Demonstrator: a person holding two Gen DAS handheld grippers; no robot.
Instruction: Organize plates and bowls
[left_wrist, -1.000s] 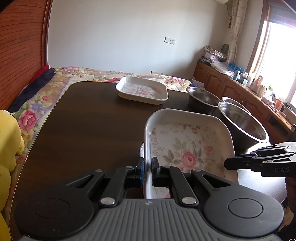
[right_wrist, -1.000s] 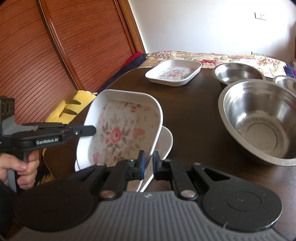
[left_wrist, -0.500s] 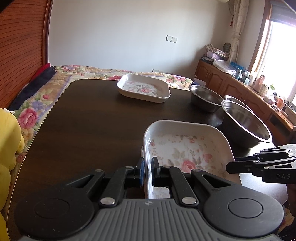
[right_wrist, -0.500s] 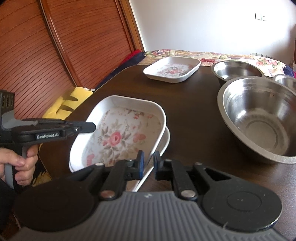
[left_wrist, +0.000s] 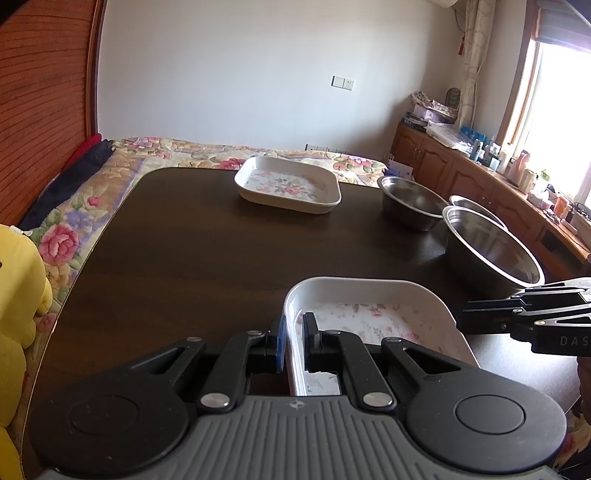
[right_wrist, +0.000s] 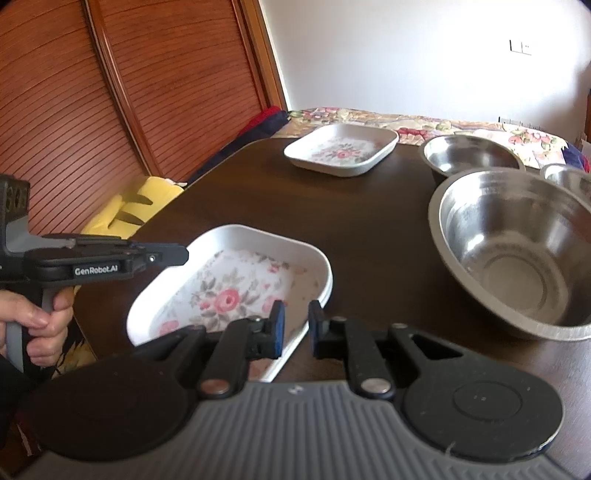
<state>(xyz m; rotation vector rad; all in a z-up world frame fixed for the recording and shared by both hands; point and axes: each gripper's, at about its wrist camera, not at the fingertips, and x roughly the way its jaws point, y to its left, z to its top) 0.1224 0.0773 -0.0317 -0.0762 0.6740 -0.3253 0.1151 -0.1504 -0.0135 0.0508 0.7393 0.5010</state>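
A white floral dish (right_wrist: 236, 288) is seen flat at the table's near edge. A second floral dish (left_wrist: 288, 188) is set at the far side. Three steel bowls (right_wrist: 517, 251) are grouped to the right, upright and empty.

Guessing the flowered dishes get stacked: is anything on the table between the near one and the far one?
Nothing visible does. Bare dark table lies between the near floral dish, held by the left gripper, and the far floral dish. The steel bowls stand off to the right.

Near dish (left_wrist: 369, 314) before far dish (left_wrist: 288, 186) on table (left_wrist: 192, 251); bowls (left_wrist: 487, 247) right.
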